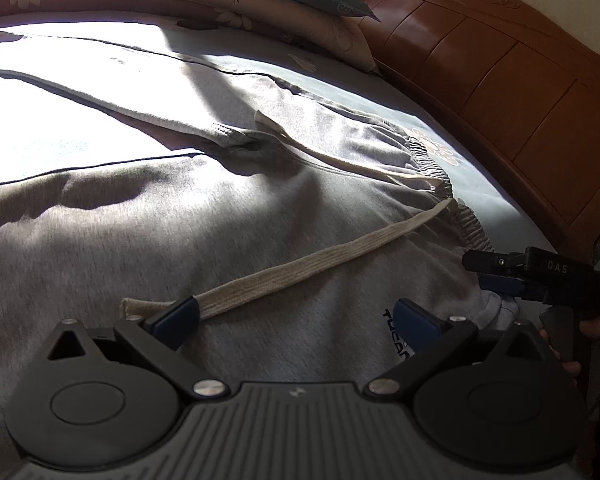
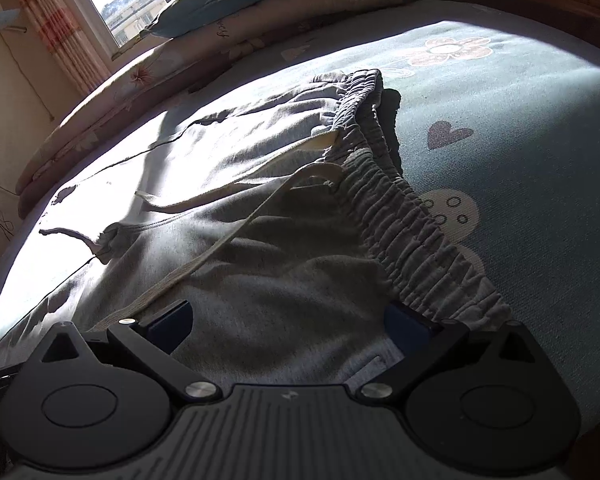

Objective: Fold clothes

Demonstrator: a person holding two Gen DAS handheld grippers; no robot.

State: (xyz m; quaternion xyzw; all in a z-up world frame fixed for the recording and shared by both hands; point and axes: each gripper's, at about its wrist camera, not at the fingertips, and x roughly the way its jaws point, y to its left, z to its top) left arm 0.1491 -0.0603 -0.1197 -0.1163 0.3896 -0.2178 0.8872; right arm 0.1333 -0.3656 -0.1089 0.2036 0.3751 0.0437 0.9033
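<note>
Lying spread flat across the bed (image 2: 520,128): grey sweatpants (image 1: 180,240), waistband (image 2: 412,216) toward the headboard (image 1: 500,80), legs running off into the sunlit side, presumably laid out this way to give a smooth base for folding. Trailing loose over the front: a cream drawstring (image 1: 300,268), one end reaching beside the left tool (image 1: 296,318). Hovering low over the fabric with jaws spread wide and gripping nothing, that left tool, likely lining up on the near edge. Sitting likewise released and fully spread, the right tool (image 2: 288,328), straddling cloth just below the waistband, pads not pressing on it, probably poised for a pinch.

Burning out in glare: the far legs and hems, so no telling how straight. Cutting off a printed logo (image 1: 396,332) behind a blue pad. Hiding the near edge of the pants under both tool bodies.
</note>
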